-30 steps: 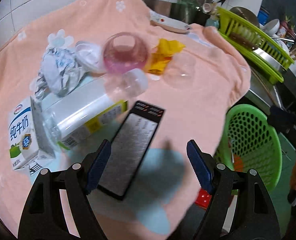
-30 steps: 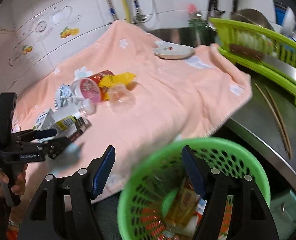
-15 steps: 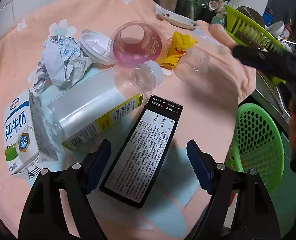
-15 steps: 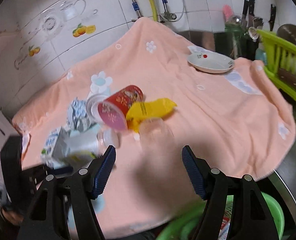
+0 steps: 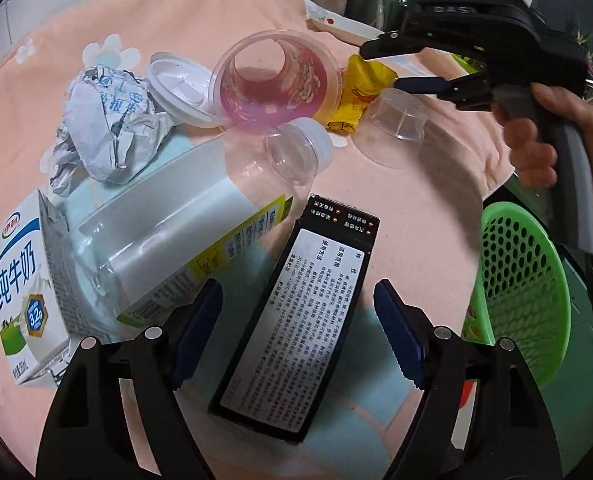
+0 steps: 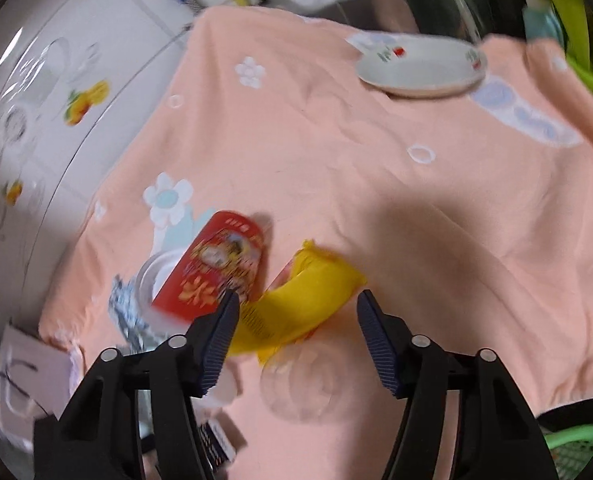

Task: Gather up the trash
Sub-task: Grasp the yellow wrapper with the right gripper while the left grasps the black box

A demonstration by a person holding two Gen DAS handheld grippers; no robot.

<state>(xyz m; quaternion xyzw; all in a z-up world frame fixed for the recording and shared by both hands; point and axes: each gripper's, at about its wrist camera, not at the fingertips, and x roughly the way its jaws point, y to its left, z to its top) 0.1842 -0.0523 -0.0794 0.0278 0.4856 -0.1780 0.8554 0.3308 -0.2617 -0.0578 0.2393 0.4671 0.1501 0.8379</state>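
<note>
A peach flowered towel [image 5: 396,184] covers the counter and carries all the trash. Off the towel's right edge, lower down, stands the green perforated basket [image 5: 524,292], with something red and orange visible at its bottom.

Near the towel's front edge lies a clear plastic bottle [image 5: 184,232] on its side, white cap pointing toward the middle of the towel, its base against a white milk carton [image 5: 20,300] at the front-left corner. Just right of the bottle lies a black flat box [image 5: 300,324] with a printed white label. The left gripper [image 5: 296,332] hangs above this box with its jaws spread wide on either side of it, touching nothing.

Behind the bottle sit a ball of crumpled white paper [image 5: 104,132], a white lid [image 5: 176,88], and a red-labelled transparent cup [image 5: 276,80] tipped on its side, mouth facing the front edge. Beside the cup lie a yellow wrapper [image 5: 360,92] and a small clear cup [image 5: 400,128], upside down.

The right gripper [image 6: 296,328], jaws parted and empty, hovers over the yellow wrapper. A white plate [image 6: 420,66] rests near the towel's back edge.
</note>
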